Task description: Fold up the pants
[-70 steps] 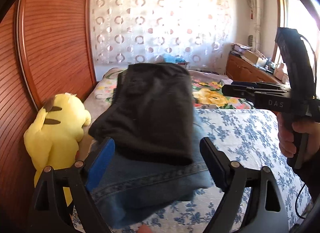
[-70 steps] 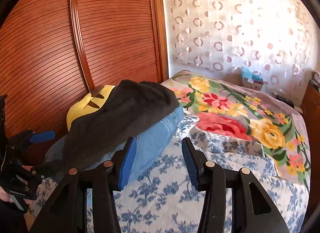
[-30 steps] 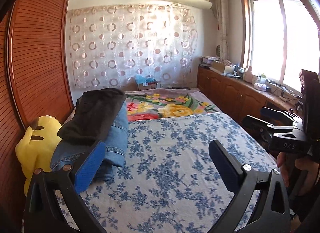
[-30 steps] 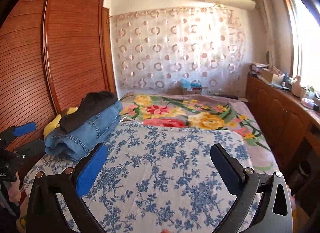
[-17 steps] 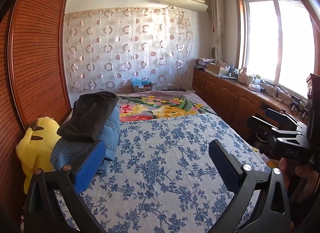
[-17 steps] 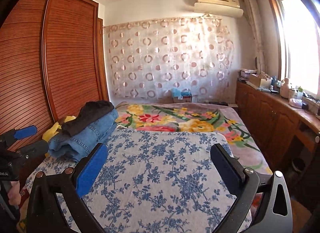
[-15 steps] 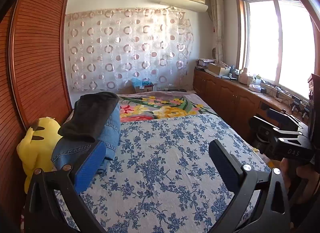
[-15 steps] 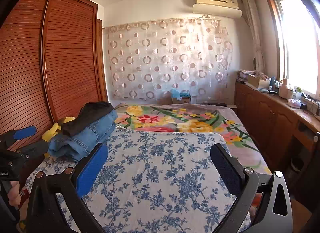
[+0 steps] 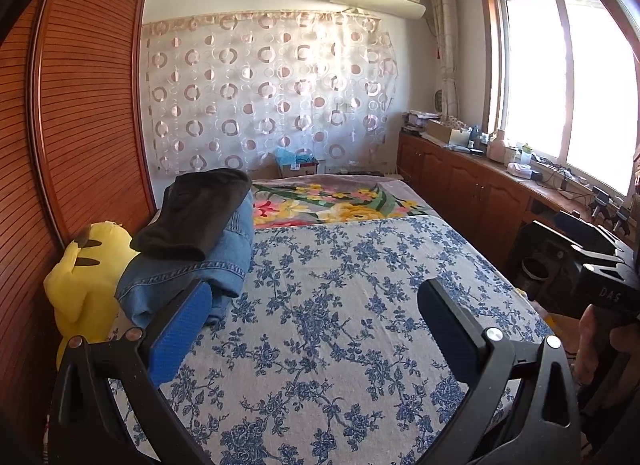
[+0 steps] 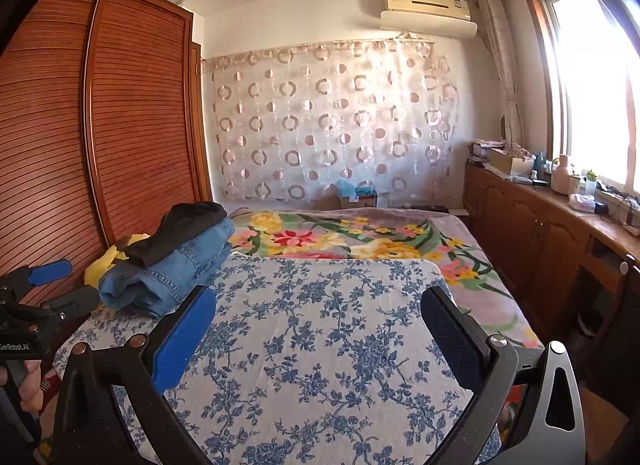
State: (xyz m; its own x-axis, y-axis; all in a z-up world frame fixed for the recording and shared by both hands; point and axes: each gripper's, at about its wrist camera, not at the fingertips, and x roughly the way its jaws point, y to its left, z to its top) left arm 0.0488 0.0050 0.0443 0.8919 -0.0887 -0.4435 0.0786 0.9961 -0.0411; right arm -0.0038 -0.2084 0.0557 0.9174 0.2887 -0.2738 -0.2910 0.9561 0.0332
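Folded black pants (image 9: 196,213) lie on top of folded blue jeans (image 9: 188,273) at the bed's left side; the stack also shows in the right wrist view, black pants (image 10: 180,229) on the jeans (image 10: 172,273). My left gripper (image 9: 316,301) is open and empty, held above the near end of the bed, apart from the stack. My right gripper (image 10: 318,309) is open and empty above the bed's near end. Each gripper shows in the other's view, the right one (image 9: 576,241) at the right edge and the left one (image 10: 40,285) at the left edge.
The bed has a blue floral cover (image 9: 340,325) and a flowered blanket (image 9: 332,205) beyond it. A yellow plush toy (image 9: 84,277) sits left of the stack by the wooden wardrobe (image 9: 80,125). Wooden cabinets (image 9: 480,193) with clutter run under the window on the right.
Both grippers have pulled back and away from the folded stack, which stays on the bed. In the last half second the views have barely shifted.
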